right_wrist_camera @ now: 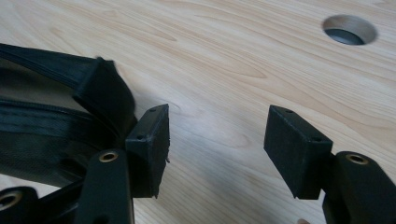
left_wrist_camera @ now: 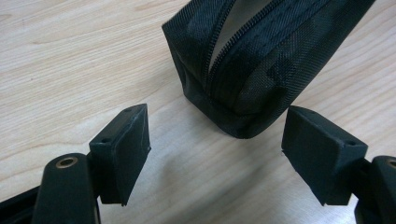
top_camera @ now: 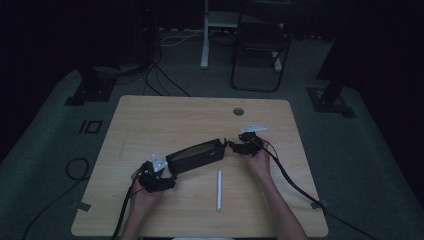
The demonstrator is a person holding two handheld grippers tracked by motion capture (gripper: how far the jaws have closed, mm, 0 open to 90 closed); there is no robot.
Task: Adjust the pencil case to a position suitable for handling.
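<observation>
High view: wooden bench (top_camera: pixel 150 120) in a dim room. Black zip pouch (top_camera: pixel 196 155) lying slantwise at mid-bench, directly between the two tongs. Left tongs (top_camera: pixel 167 176) at the pouch's lower-left end, held by the left hand (top_camera: pixel 145 192); grey three-cornered plate on top. Right tongs (top_camera: pixel 233 146) at the pouch's upper-right end, held by the right hand (top_camera: pixel 260 157); contact with the pouch not discernible at this range. White pen-like stick (top_camera: pixel 218 190) flat on the bench, nearer the person than both tongs, well apart from the pouch. Round cable hole (top_camera: pixel 238 111) beyond the right tongs. Folding chair (top_camera: pixel 260 47) on the floor past the bench.

Left gripper view: left tongs (left_wrist_camera: pixel 215 158) spread wide, nothing between the pads, bare bench beneath. Pouch end (left_wrist_camera: pixel 243 98) just ahead of the pads, centred on the gap, not touching either. Zip (left_wrist_camera: pixel 219 46) parted, showing a pale lining.

Right gripper view: right tongs (right_wrist_camera: pixel 217 149) spread wide, gap empty over bare bench. Pouch end (right_wrist_camera: pixel 102 93) outside the left-hand pad (right_wrist_camera: pixel 152 140), close against it; whether touching, cannot tell. Cable hole (right_wrist_camera: pixel 350 30) ahead and to the right of the tongs.
</observation>
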